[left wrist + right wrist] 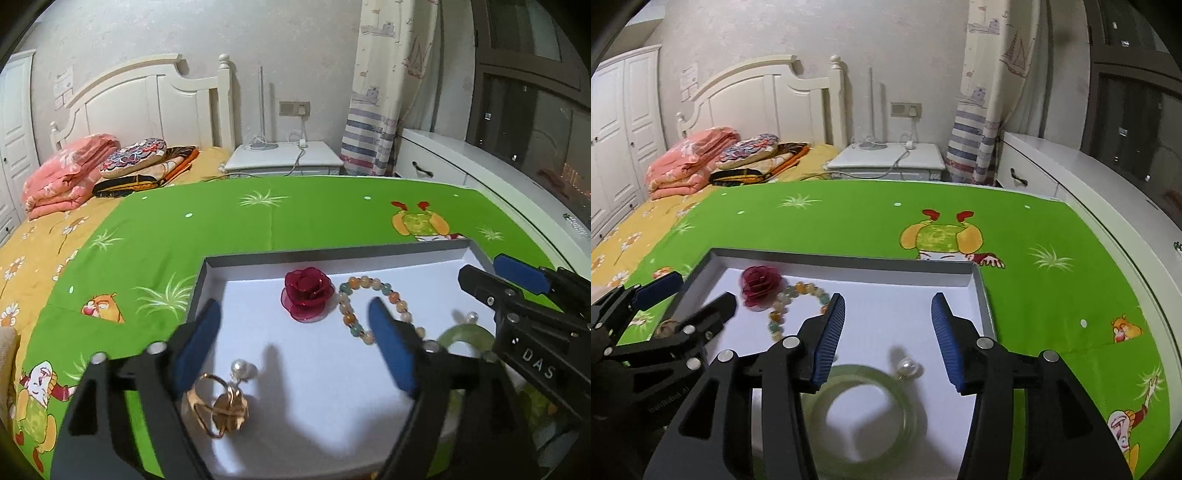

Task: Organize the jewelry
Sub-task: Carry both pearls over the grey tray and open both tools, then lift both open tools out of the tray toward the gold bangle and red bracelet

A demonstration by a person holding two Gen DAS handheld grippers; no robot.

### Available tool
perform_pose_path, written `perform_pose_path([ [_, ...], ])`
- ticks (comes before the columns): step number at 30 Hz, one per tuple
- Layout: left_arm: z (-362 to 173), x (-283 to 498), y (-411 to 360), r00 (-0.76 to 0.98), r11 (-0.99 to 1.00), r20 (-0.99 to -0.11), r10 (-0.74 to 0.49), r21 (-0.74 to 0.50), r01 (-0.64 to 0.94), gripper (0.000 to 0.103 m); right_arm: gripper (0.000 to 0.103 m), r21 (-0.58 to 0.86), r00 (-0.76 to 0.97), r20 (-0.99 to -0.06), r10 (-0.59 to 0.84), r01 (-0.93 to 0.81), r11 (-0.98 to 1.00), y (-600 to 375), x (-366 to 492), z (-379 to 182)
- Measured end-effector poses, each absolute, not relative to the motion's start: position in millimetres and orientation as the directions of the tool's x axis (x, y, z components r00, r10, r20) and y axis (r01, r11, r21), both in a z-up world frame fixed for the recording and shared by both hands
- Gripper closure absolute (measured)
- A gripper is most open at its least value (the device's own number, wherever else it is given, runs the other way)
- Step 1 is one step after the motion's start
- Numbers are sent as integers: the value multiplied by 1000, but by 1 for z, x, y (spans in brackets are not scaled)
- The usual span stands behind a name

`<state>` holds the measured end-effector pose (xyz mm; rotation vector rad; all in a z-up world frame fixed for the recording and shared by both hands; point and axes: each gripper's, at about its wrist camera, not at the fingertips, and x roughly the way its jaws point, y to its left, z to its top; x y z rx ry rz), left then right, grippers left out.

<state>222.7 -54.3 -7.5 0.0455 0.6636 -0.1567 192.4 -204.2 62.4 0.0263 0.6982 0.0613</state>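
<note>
Two spread grippers, left gripper (pixel 295 343) and right gripper (pixel 888 339), above glassy green bangle (pixel 864 410).

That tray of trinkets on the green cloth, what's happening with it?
A person is sorting jewelry with two handheld grippers. The shallow tray holds a red fabric rose, a beaded bracelet, a green bangle, a gold piece and pearl earrings. Both the left gripper and right gripper hover open above the tray, with nothing gripped.
</note>
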Motion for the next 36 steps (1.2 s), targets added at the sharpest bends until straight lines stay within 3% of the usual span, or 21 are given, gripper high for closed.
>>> perform_pose_path([
  [2, -3, 212, -52, 786, 987, -602, -138, -13, 163, 9, 54, 44, 772, -631, 78, -65, 997, -204, 182, 66],
  [8, 6, 165, -43, 818, 985, -554, -153, -17, 172, 5, 51, 33, 807, -582, 99, -99, 995, -209, 129, 73],
  [19, -8, 87, -12, 858, 986, -504, -96, 69, 151, 5, 51, 8, 778, -615, 131, -159, 987, -214, 70, 51],
  [31, -38, 45, 18, 855, 986, -512, -79, 83, 141, 5, 51, 4, 674, -723, 153, -217, 976, -201, 66, 23],
  [36, -46, 39, 26, 852, 987, -516, -86, 75, 145, 5, 59, 36, 669, -723, 175, -215, 976, -204, 53, 15],
])
